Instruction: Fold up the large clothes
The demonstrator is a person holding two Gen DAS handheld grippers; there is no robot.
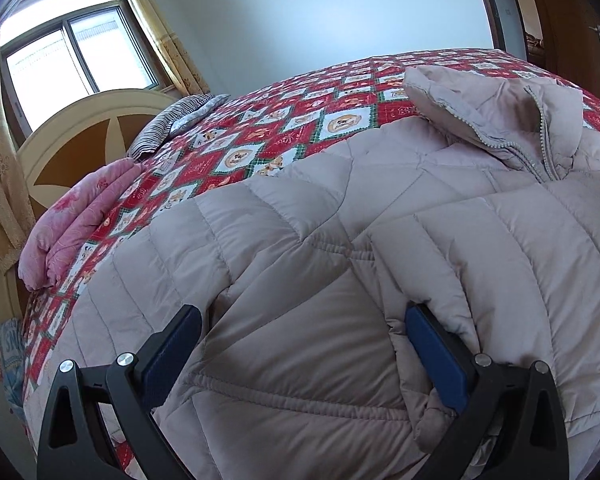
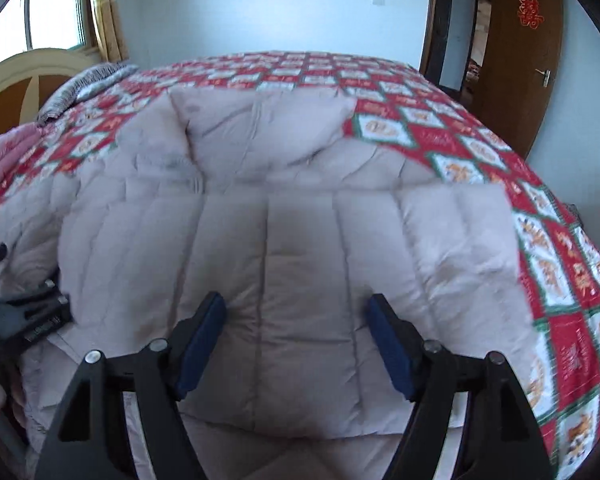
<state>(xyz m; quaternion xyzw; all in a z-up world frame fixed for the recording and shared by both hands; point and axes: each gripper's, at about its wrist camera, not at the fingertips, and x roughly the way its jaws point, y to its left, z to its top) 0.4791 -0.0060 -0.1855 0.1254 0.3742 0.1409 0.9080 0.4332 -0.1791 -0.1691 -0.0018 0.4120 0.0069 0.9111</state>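
A large pale pink-grey quilted down jacket [image 1: 340, 240] lies spread on the bed, its collar and zipper [image 1: 540, 140] at the far right. It fills the right wrist view [image 2: 280, 220] too. My left gripper [image 1: 300, 336] is open, its blue-padded fingers [image 1: 432, 352] straddling a puffy fold of the jacket near the bed's near edge. My right gripper [image 2: 296, 328] is open, its fingers [image 2: 388, 340] set wide over a quilted panel. The left gripper also shows at the left edge of the right wrist view [image 2: 24, 316].
The bed has a red, white and green patchwork cover [image 1: 284, 120]. A pink folded quilt [image 1: 76, 224] and a striped pillow [image 1: 172, 124] lie by the cream headboard [image 1: 80, 136]. A window [image 1: 72, 56] is behind; a wooden door [image 2: 528, 60] stands at right.
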